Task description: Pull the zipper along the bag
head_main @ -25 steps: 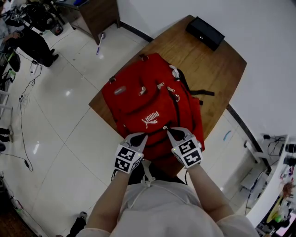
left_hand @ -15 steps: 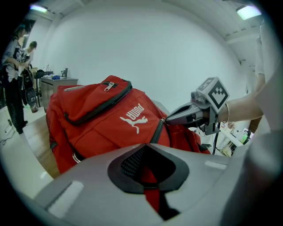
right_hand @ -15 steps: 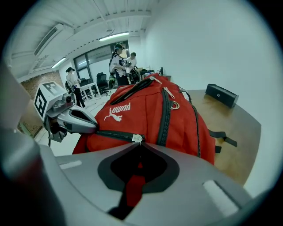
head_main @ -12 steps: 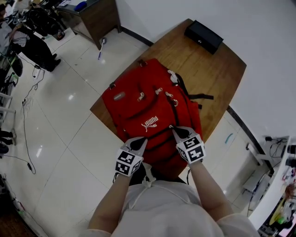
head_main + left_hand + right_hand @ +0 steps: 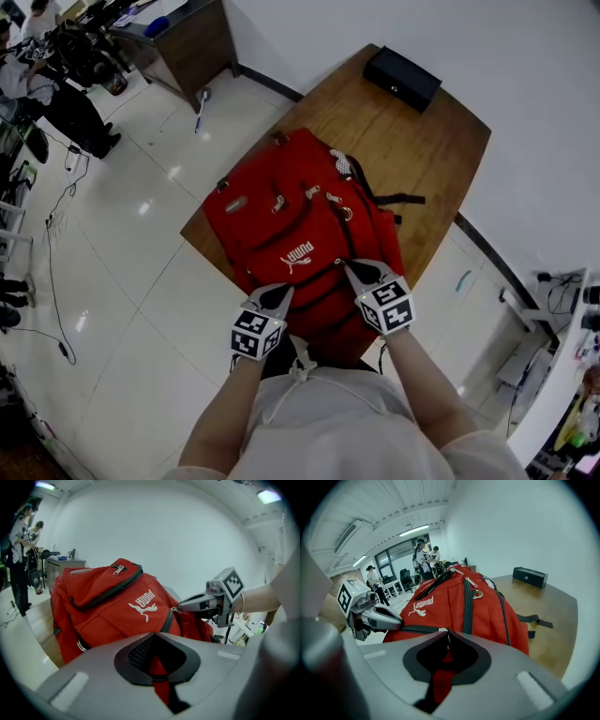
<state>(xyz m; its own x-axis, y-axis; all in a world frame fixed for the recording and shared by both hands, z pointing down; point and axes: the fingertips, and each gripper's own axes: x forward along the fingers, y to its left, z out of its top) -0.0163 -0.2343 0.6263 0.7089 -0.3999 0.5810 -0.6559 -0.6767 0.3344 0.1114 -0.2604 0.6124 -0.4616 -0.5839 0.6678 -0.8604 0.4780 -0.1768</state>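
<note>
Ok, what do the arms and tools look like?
The left tool and right tool are grey, with tapered black-lined jaws and a cube of black-and-white square markers. A dark cable hangs under the right one, whose jaws are opening around the zipper pull. The person wears a pale short-sleeved top and a thin right-wrist bracelet.

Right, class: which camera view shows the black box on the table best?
The head view: the black box lies whole and unobstructed at the far end of the table. The right gripper view shows it small and side-on beyond the red backpack. The left gripper view doesn't show it.
</note>
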